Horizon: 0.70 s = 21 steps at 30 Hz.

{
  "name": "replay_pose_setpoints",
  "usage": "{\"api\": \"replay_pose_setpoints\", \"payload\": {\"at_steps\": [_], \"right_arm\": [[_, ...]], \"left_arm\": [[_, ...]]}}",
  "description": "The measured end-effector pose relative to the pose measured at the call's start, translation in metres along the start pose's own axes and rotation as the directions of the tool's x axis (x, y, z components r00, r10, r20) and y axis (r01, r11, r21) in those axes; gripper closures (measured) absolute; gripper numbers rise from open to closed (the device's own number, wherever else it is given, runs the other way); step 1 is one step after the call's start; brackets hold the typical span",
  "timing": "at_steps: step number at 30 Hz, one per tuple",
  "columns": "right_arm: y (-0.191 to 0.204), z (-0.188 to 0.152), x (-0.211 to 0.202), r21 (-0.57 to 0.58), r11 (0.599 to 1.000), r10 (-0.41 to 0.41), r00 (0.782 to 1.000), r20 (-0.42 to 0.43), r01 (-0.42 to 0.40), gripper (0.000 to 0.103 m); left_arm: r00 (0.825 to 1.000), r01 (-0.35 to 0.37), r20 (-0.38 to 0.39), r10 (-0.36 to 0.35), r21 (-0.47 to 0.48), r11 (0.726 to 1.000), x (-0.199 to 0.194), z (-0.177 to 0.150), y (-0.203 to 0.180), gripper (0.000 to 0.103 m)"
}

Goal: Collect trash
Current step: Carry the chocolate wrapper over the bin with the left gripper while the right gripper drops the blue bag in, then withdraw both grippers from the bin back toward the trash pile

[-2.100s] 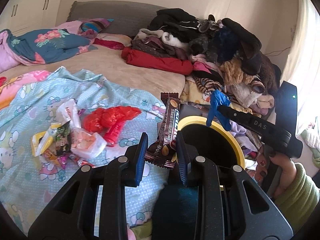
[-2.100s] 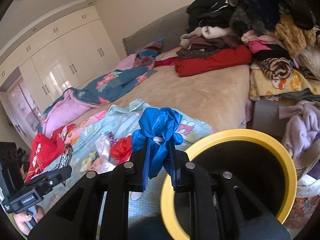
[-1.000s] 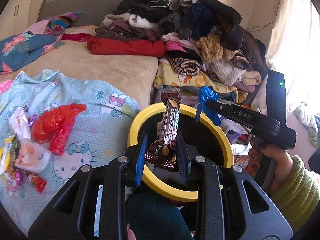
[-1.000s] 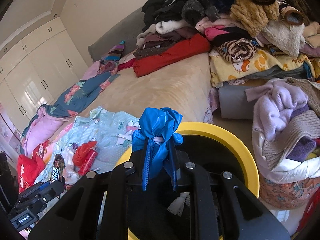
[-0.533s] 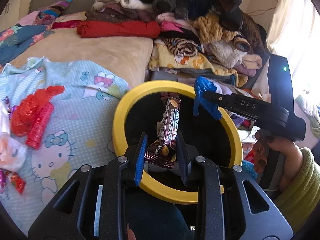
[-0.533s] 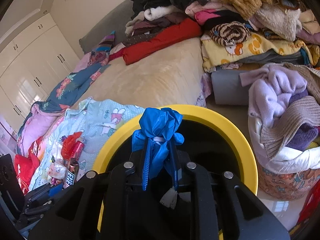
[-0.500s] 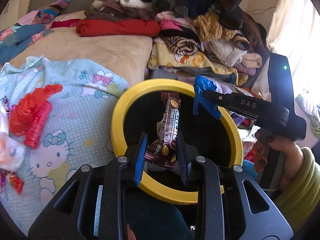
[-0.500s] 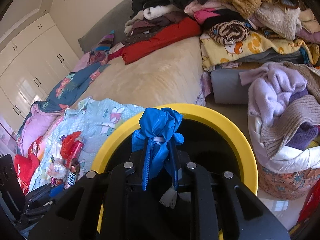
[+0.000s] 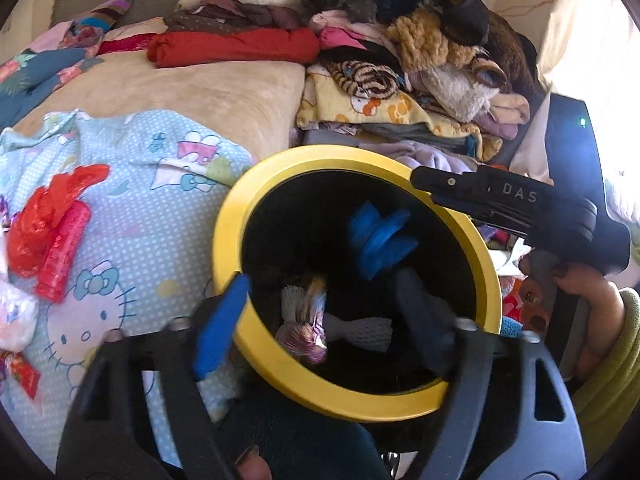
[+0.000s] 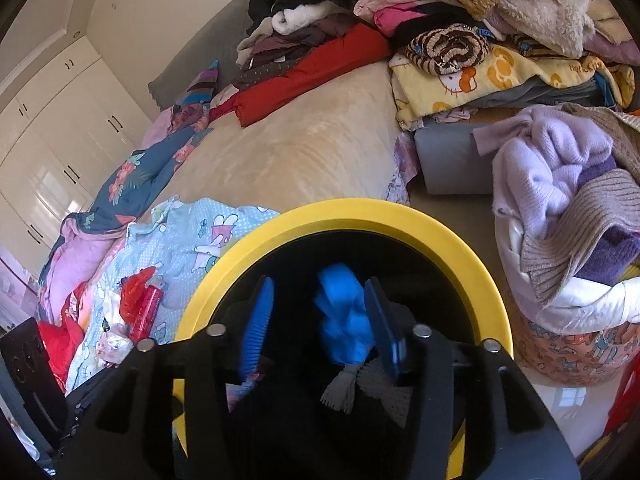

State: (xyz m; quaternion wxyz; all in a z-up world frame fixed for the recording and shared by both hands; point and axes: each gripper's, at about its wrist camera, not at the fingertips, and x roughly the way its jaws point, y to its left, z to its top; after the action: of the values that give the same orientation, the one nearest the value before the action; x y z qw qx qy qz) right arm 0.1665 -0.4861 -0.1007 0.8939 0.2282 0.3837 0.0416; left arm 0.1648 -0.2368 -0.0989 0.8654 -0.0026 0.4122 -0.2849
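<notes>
The bed (image 9: 208,92) fills the background, its beige cover carrying a heap of folded clothes (image 9: 360,32) at the far side and a pale blue cartoon-print sheet (image 9: 132,208) nearer. Beside the bed stands a bin with a yellow rim (image 9: 228,224) and a black inside.

Both claws hang over the mouth of the bin. The left claw (image 9: 324,316) has its jaws spread wide, having just been opening; nothing is between them, and a blurred snack wrapper (image 9: 308,320) shows below inside the bin. The right claw (image 10: 320,320), gripped by a hand (image 9: 576,296) in a green sleeve, has also just been opening; the blue plastic wad (image 10: 344,320) sits blurred between its jaws, close to the right-hand pad, and I cannot tell whether it touches.

On the sheet lie a red plastic bag (image 9: 48,216) and smaller wrappers (image 9: 16,344).
</notes>
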Motion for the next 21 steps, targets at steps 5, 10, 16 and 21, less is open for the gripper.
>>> {"api": "replay_pose_setpoints", "payload": {"at_steps": [5, 10, 16, 21], "right_arm": [[0.011, 0.0, -0.003, -0.018, 1.0, -0.005, 1.0, 0.015, 0.005, 0.04], [0.028, 0.0, -0.008, -0.056, 0.998, -0.008, 0.999, 0.042, 0.01, 0.033], [0.048, -0.001, -0.014, -0.097, 0.995, -0.006, 0.997, 0.075, 0.014, 0.03], [0.071, -0.003, -0.022, -0.127, 0.992, 0.014, 0.995, 0.098, -0.002, 0.027]], "left_arm": [[0.993, -0.092, 0.068, 0.092, 0.005, 0.996, -0.023, -0.002, 0.006, 0.01], [0.982, -0.145, 0.119, 0.143, 0.002, 0.989, -0.045, -0.002, 0.012, 0.01], [0.965, -0.196, 0.176, 0.196, -0.017, 0.98, -0.071, 0.002, 0.025, 0.01], [0.952, -0.215, 0.211, 0.221, -0.054, 0.975, -0.091, 0.005, 0.038, 0.01]]}}
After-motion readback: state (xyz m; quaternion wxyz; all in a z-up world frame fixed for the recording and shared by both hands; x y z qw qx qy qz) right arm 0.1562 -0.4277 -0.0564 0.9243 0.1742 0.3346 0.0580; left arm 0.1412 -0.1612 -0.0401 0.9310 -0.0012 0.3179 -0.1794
